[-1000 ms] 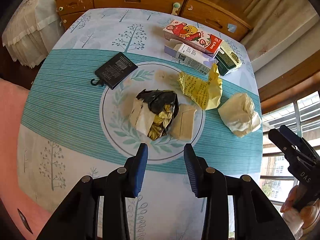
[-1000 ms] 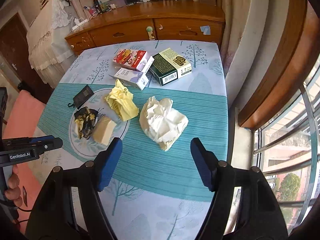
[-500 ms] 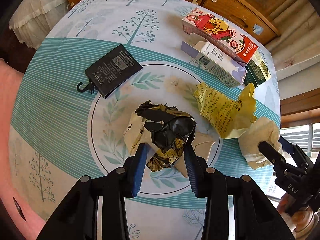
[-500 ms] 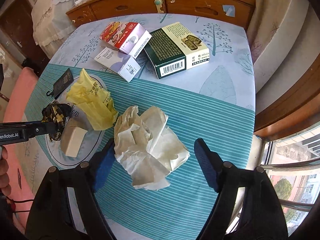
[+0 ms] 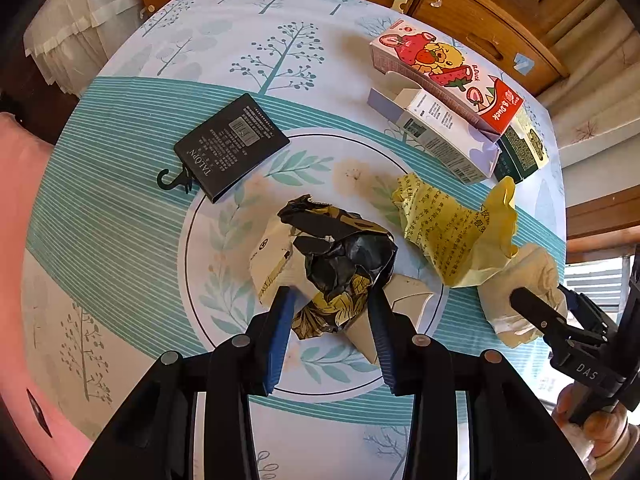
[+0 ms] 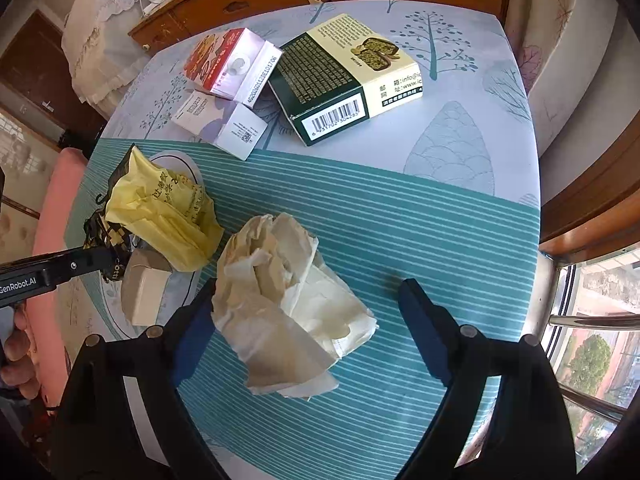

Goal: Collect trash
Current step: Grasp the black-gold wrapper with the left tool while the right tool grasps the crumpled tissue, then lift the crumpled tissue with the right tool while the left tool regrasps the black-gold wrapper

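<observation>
A crumpled black-and-gold wrapper (image 5: 340,264) lies on the round printed pattern in the tablecloth (image 5: 120,220), over a beige cardboard piece (image 5: 404,300). My left gripper (image 5: 330,300) points down and straddles the wrapper's near end, its jaws partly apart and not visibly squeezing it. A crumpled white paper (image 6: 288,288) lies on the teal stripes. My right gripper (image 6: 308,282) hangs over it with jaws opening wide. The left finger touches the paper's edge, and the right finger stands well clear of it. A yellow printed paper (image 5: 456,236) lies between the two wads.
A black card pack with a hook (image 5: 230,148) lies at the left of the pattern. A strawberry carton (image 5: 444,72), a white box (image 5: 436,136) and a green box (image 6: 344,80) sit at the far side. A wooden dresser (image 5: 460,4) stands behind, a window (image 6: 592,320) to the right.
Both grippers came down toward the table. The left now straddles the black-and-gold wrapper and has held still lately. The right closed in on the white paper, its jaws spreading wider.
</observation>
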Tool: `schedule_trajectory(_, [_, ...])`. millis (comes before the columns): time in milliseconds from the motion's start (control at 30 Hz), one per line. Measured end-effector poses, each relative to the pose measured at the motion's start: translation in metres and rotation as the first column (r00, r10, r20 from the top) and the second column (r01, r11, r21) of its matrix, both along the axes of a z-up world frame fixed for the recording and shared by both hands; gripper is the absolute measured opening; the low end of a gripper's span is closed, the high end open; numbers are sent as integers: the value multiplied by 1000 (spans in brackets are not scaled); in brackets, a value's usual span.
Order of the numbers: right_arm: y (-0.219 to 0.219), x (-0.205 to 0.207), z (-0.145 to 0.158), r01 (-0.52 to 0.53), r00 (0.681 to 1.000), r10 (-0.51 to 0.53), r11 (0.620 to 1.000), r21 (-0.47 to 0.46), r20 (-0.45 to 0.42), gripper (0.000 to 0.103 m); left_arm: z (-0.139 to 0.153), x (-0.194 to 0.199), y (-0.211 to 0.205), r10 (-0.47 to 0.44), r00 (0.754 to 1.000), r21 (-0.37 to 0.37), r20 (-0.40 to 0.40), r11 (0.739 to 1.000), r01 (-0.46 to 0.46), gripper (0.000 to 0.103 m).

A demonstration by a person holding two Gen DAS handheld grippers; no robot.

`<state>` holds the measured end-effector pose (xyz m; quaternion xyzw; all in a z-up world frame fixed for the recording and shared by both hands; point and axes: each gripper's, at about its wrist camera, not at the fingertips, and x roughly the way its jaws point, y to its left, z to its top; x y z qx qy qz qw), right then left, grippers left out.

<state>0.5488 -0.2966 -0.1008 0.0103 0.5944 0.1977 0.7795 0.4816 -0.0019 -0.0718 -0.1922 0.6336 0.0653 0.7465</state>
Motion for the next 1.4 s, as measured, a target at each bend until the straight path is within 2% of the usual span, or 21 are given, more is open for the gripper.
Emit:
schedule_trajectory(33, [1,-1,0,-6,1000,6,1000,8,-5,85,0,0,1,7,1000,-4,0,1000,-7,38])
schedule_trajectory(100, [3,-4,1,-14,1000,14,1000,12,-5,77,0,-1,2,10,1000,1,2,1000,-10,40])
schedule_trajectory(133, [5,-6,1,-24,1000,24,999,25,-4,65,0,-1,3,7,1000,6,0,1000,-7,42])
schedule_trajectory(167, [7,-8,2,-28,999,29,998,53,-12,63,-1,-1,2,3,1000,10,-4,1000,-3,43])
schedule_trajectory(200, [10,-10,2,-30,999,31,998,54,-17,62,-2,0,2,0,1000,14,-8,1000,0,43])
schedule_trajectory(267, [15,-14,5,-46,999,46,997,55,-6,53,-3,2,1,-1,1000,18,-10,1000,1,43])
schedule_trajectory(367, [21,-19,8,-55,998,55,997,50,-1,48,-4,4,-1,-7,1000,33,-3,999,7,43])
schedule_trajectory(500, [27,-27,9,-57,998,58,997,57,-12,46,-8,6,0,-11,1000,26,11,1000,11,41])
schedule_trajectory(667, [32,-47,17,-66,998,67,995,73,-2,43,1,-2,1,-26,998,25,60,999,24,20])
schedule_trajectory(767, [35,-60,27,-75,997,74,994,82,14,43,10,-10,2,-34,997,45,73,999,31,16])
schedule_trajectory(867, [38,-71,38,-83,996,81,993,84,32,43,14,-25,9,-17,997,23,72,1000,16,15])
schedule_trajectory(1000, [46,-87,54,-90,995,85,992,92,54,43,31,-52,14,-17,993,17,114,1000,15,13])
schedule_trajectory(1067, [52,-97,63,-98,994,92,990,97,66,43,42,-70,16,-24,990,23,138,1000,21,7])
schedule_trajectory(1100, [55,-102,67,-104,993,97,990,99,71,43,47,-79,17,-27,989,23,148,999,24,0])
schedule_trajectory(1400, [98,-165,86,-140,988,135,988,65,80,43,66,-166,38,-64,980,-23,190,997,70,0])
